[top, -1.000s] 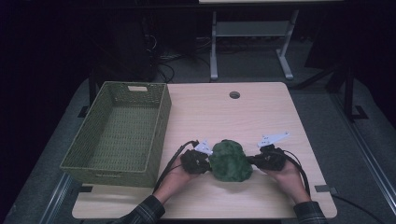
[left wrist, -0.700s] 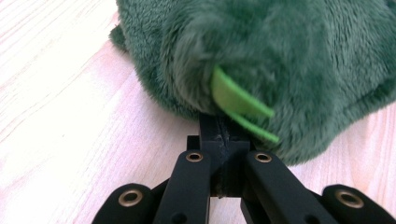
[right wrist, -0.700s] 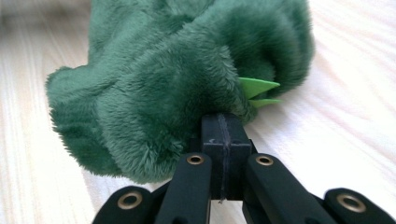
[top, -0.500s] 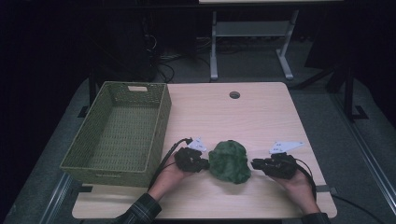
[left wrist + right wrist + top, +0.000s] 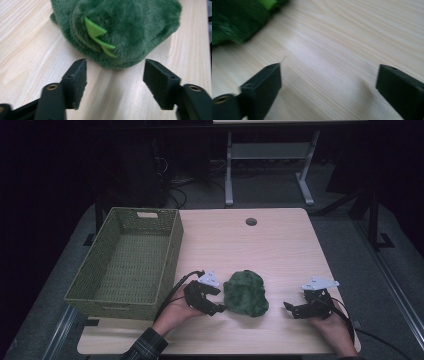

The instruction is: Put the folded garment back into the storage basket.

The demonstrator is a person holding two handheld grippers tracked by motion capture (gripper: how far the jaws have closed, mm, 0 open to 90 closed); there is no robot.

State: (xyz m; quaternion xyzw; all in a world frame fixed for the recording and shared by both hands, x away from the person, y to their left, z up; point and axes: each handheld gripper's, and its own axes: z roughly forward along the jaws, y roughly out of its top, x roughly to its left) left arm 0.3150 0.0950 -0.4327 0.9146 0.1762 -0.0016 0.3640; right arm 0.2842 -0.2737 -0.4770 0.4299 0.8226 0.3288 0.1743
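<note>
A dark green plush toy (image 5: 245, 293) with light green spikes lies on the wooden table (image 5: 270, 250) near its front edge. My left gripper (image 5: 218, 309) sits just left of the toy, and its jaws have just been opening. In the left gripper view the plush toy (image 5: 120, 30) lies right ahead of my left gripper (image 5: 115, 72), whose jaws stand apart with nothing between them. My right gripper (image 5: 288, 308) rests well to the right of the toy; its jaws have just been opening too. In the right gripper view my right gripper (image 5: 329, 75) spans bare wood, with the plush toy (image 5: 234, 20) at the upper left.
A woven green basket (image 5: 172, 255) stands empty on the table's left side, close behind my left hand. A round cable hole (image 5: 251, 222) lies near the far edge. Beyond the table are a dark floor and a metal stand (image 5: 265, 155).
Both grippers, shut on the toy's sides a second ago, have let go and opened. The right gripper has drawn away to the right; the left has backed off only slightly.
</note>
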